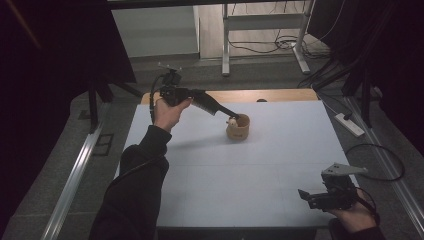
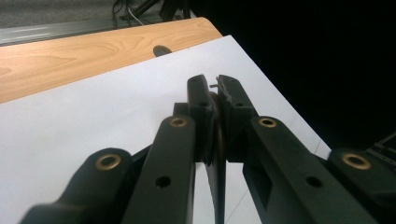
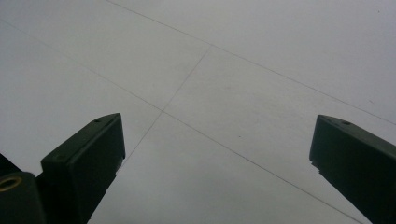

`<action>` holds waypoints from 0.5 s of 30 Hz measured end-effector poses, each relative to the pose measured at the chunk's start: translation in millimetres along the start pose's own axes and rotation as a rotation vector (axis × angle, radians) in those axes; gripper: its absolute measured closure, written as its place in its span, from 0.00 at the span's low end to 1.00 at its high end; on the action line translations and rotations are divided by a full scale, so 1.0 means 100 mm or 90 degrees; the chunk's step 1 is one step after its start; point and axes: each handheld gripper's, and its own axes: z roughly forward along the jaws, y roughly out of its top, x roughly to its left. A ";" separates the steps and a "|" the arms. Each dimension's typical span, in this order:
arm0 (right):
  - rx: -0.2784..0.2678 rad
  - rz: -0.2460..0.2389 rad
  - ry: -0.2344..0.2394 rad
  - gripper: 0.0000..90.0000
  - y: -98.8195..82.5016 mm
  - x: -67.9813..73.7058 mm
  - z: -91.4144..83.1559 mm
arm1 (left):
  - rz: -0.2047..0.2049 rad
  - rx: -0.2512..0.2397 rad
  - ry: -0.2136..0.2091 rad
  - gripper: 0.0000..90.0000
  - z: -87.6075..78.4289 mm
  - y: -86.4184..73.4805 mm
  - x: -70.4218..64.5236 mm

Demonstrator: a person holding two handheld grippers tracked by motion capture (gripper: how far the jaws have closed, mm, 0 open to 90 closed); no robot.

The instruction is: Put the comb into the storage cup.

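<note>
A small round wooden bowl (image 1: 239,131) stands on the white table (image 1: 280,150) at the middle back, with a small white thing (image 1: 231,121) at its near-left rim. My left gripper (image 1: 233,115) reaches in from the left and meets that rim. In the left gripper view its jaws (image 2: 215,86) stand almost together, with a thin brown wall pinched between them that looks like the bowl's side. My right gripper (image 1: 304,195) rests low at the table's front right corner. Its jaws (image 3: 217,140) stand wide apart over bare white surface.
A strip of wooden tabletop (image 1: 260,95) runs along the far edge, with a dark hole (image 2: 161,49) in it. On the floor to the right lie a power strip (image 1: 350,125) and a looped cable (image 1: 385,160). Dark curtains hang on both sides.
</note>
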 end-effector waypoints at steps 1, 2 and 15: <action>0.000 0.000 0.000 0.04 0.00 0.00 0.00 | 0.000 0.001 0.001 0.93 0.01 0.00 0.00; 0.000 0.000 0.000 0.04 0.00 0.00 0.00 | 0.000 0.000 0.002 0.93 0.02 0.00 -0.01; 0.000 0.000 0.000 0.04 0.00 0.00 0.00 | 0.004 0.011 0.010 0.93 0.18 0.00 -0.01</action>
